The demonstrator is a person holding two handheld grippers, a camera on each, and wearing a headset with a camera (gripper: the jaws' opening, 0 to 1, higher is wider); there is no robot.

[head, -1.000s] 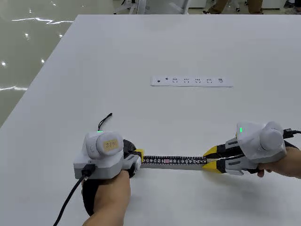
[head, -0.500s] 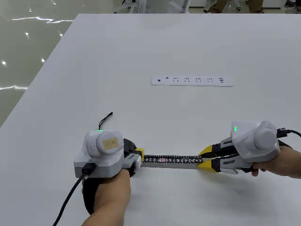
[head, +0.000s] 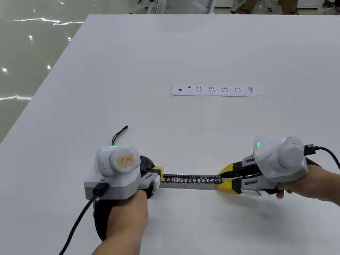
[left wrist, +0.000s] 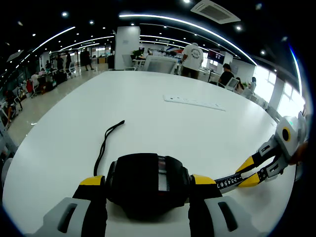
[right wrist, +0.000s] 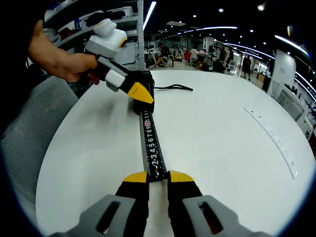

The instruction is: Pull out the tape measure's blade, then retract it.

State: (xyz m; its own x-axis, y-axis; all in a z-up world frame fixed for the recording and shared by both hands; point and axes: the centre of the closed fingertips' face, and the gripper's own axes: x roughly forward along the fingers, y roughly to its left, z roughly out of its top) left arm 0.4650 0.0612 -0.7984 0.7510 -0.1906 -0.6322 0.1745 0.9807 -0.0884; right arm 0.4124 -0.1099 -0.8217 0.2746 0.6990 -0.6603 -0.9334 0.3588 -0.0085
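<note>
The blade (right wrist: 149,143) was found stretched straight from its case (left wrist: 147,180), clamped in left tool (head: 152,181), to its tip, pinched by right tool (right wrist: 158,177).

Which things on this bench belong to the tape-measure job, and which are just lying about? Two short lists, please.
Part of the job: tape measure case, held in the left tongs; blade, pulled out and pinched by the right tongs.

Lying about: power strip, further back on the table; black strap beside the case, not handled.
</note>
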